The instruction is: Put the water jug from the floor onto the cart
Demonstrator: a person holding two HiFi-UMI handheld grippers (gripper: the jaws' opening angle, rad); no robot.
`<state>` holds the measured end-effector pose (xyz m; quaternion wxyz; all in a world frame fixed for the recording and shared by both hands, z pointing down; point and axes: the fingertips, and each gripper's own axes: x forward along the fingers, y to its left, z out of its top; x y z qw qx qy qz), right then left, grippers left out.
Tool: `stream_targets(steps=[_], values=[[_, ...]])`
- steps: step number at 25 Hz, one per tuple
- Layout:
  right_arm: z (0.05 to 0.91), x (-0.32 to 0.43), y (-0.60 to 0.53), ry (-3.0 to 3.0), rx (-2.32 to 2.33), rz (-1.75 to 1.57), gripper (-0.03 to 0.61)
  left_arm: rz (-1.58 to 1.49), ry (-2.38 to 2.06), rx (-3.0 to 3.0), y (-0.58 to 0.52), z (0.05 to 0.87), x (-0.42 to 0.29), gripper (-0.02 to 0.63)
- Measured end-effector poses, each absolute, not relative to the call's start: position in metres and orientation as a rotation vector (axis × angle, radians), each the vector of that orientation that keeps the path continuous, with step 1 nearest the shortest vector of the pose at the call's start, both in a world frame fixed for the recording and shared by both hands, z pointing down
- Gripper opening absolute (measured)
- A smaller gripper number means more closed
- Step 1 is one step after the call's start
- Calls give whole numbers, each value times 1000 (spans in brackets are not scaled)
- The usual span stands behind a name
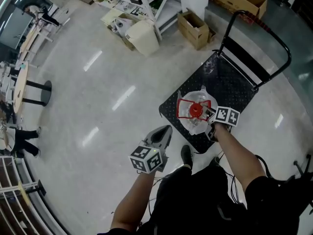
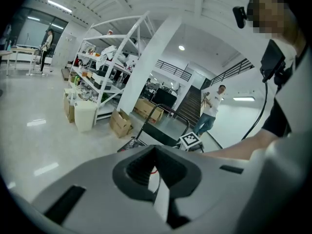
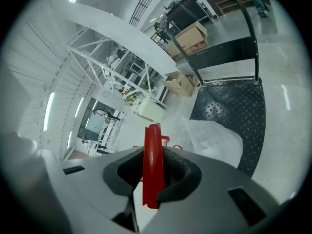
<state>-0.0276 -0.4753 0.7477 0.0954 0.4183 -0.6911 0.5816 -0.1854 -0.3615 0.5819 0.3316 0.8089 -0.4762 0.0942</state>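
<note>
The clear water jug [image 1: 199, 122] with a red cap and a red carry handle [image 3: 152, 162] is over the near-left corner of the cart's black tread-plate deck [image 1: 232, 80]. I cannot tell whether it rests on the deck or hangs just above it. My right gripper [image 1: 211, 116] is shut on that red handle, which stands upright between the pads [image 3: 175, 172], and the jug's body [image 3: 217, 140] shows beyond. My left gripper [image 1: 165, 132] hovers over the floor left of the cart, jaws together and nothing in them [image 2: 157, 174].
The cart's black push handle [image 1: 274, 33] rises at its far end. Cardboard boxes [image 1: 194, 29], a white bin [image 1: 143, 37] and a white shelving rack [image 1: 146, 1] stand beyond. Tables [image 1: 19, 82] line the left edge. A person [image 2: 210, 108] stands in the distance.
</note>
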Motion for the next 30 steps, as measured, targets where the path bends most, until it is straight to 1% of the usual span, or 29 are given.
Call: stream_targets(steps=[3,8,11,15,18,20,22,26,30], values=[[752,-12,-477,-2023,1259,1728,69,254,-1228,2116,-362,585,-180,2],[764,38,-467,-1915,1351,1749,69,266,-1181,2143,-363,583,-157,2],[770,46,-462,-1907,1336,1767,71,283,-1157,2161,-363,581,-140,2],[775,53,-459,-1931,1333,1712,72,308,-1140,2175,-362,576,-125,2],[765,65,-456,-1969,1343,1644,100,312,-1140,2188,-358,570,-117,0],[755,76,-454,-1992,1357,1585,134,302,-1140,2198,-359,566,-112,2],[741,94,-451,-2019,1389,1514,146,284,-1126,2218,-360,560,-102,2],[688,147,-445,-2098,1520,1344,146,246,-1055,2311,-368,536,-66,2],[613,201,-430,-2227,1642,1156,144,208,-943,2441,-375,503,-19,2]])
